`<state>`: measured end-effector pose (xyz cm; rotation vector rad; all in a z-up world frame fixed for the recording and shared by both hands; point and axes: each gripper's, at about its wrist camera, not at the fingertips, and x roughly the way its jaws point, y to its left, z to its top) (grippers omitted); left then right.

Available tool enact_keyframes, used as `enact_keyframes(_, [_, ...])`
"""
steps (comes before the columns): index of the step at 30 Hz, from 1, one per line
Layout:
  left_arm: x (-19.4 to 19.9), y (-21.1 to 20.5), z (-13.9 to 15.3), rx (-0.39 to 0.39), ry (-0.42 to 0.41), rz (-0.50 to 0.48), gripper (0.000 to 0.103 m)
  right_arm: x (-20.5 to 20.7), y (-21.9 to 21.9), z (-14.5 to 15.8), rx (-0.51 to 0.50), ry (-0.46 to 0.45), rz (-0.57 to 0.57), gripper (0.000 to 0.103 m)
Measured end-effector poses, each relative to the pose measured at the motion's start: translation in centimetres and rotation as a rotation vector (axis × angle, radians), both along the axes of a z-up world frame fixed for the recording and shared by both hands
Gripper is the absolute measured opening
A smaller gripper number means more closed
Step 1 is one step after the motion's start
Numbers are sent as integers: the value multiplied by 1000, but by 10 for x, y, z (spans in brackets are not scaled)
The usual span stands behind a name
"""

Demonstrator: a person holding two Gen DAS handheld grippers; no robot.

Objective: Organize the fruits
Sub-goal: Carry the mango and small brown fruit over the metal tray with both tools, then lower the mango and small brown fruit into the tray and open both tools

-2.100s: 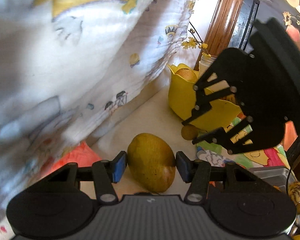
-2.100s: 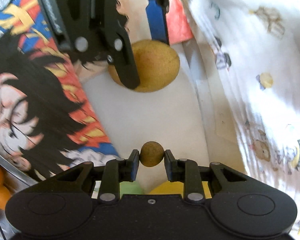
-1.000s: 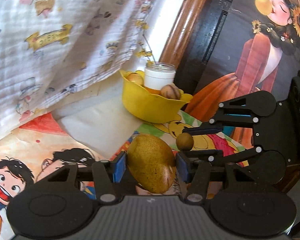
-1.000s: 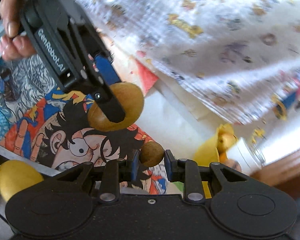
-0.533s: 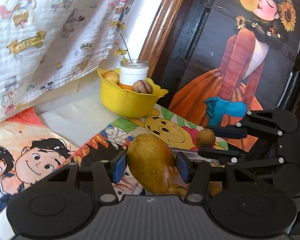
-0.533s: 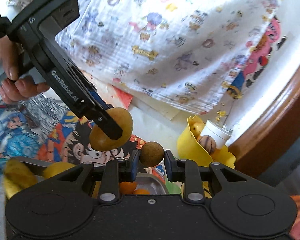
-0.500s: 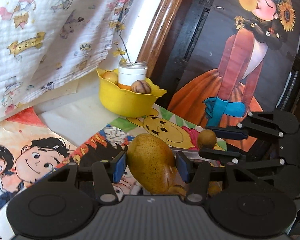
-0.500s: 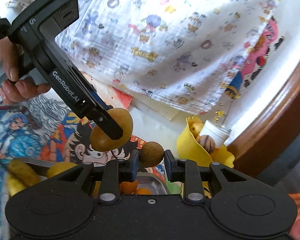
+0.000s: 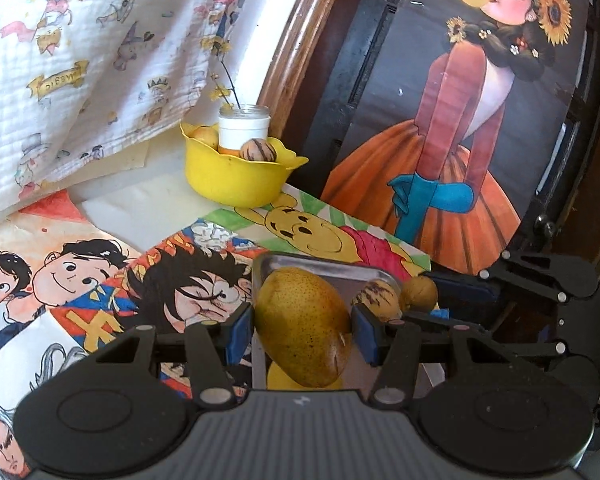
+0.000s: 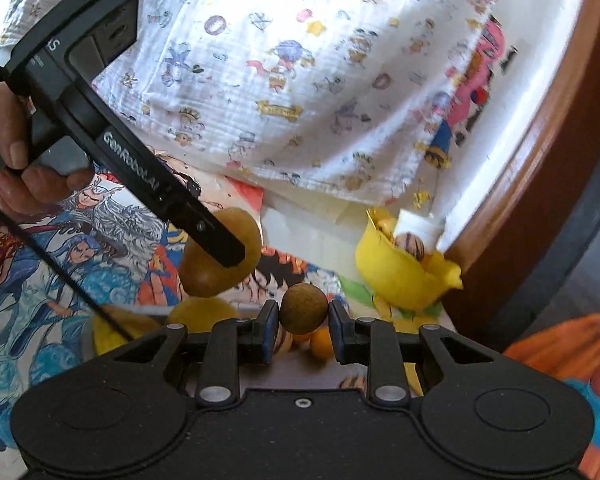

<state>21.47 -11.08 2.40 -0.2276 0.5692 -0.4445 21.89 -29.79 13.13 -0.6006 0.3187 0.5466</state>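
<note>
My left gripper [image 9: 302,330] is shut on a large yellow-brown pear [image 9: 304,326], held in the air over a metal tray [image 9: 324,266]. In the right wrist view the same pear [image 10: 206,272] hangs from the left gripper's finger. My right gripper [image 10: 303,322] is shut on a small round brown fruit [image 10: 303,309]; from the left wrist view that fruit [image 9: 420,293] shows just right of the tray. A striped fruit [image 9: 376,296] lies in the tray. A yellow bowl [image 9: 232,178] with fruit and a white jar stands farther back.
Cartoon posters [image 9: 84,276] cover the table. A printed white cloth [image 9: 80,60] hangs at the back left, a wooden frame [image 9: 296,52] and a poster of a girl [image 9: 472,120] at the back right. A person's hand [image 10: 16,168] grips the left gripper's handle. Orange and yellow fruits [image 10: 320,342] lie below the right gripper.
Both grippers have carried their fruits away from the cloth and over the metal tray, which has come into view. The right gripper has rolled. Both grips are unchanged.
</note>
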Motion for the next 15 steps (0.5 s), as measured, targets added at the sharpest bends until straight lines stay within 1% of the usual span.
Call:
enact_keyframes(7, [-5,-17,6,40,-27,-37,57,-17,-25,-22,41,33,-84,29])
enact_keyframes(15, [4,-47,8,96,-28,-115,57,-33,-46,-34,51,64,-138,29])
